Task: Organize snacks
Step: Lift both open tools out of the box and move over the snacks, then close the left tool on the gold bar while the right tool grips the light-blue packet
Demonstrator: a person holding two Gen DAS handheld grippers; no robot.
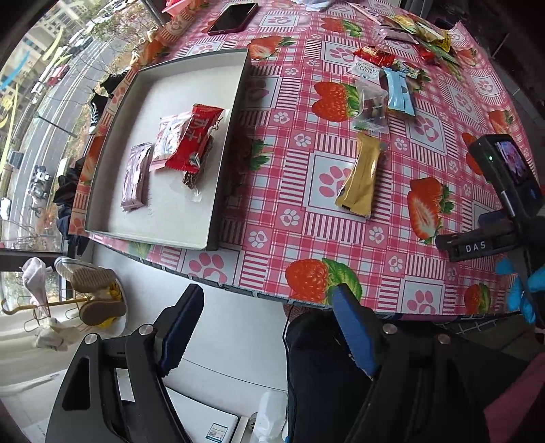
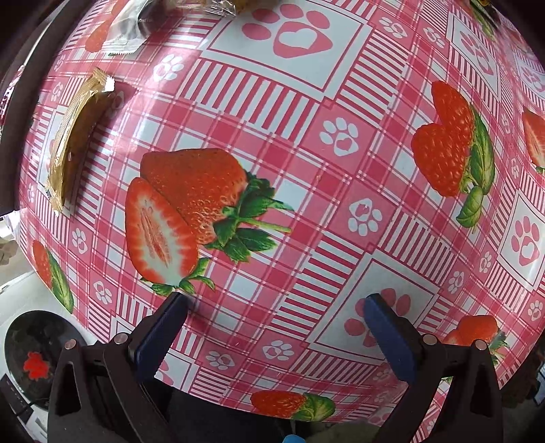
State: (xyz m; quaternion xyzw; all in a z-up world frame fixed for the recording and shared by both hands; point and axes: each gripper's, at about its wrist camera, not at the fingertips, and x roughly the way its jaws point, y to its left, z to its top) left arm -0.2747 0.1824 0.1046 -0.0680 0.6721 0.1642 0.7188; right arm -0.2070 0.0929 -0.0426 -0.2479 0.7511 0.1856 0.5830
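the gold bar lay on the worktop up and to the left of the right claw — nearer it than the left claw — long axis running away from it, wrapper crinkled and shiny, both claws wide and empty.

— What do we see far ahead of the tool?
— A dark phone lying on the strawberry tablecloth.
— And below-left?
— Shoes on the floor.
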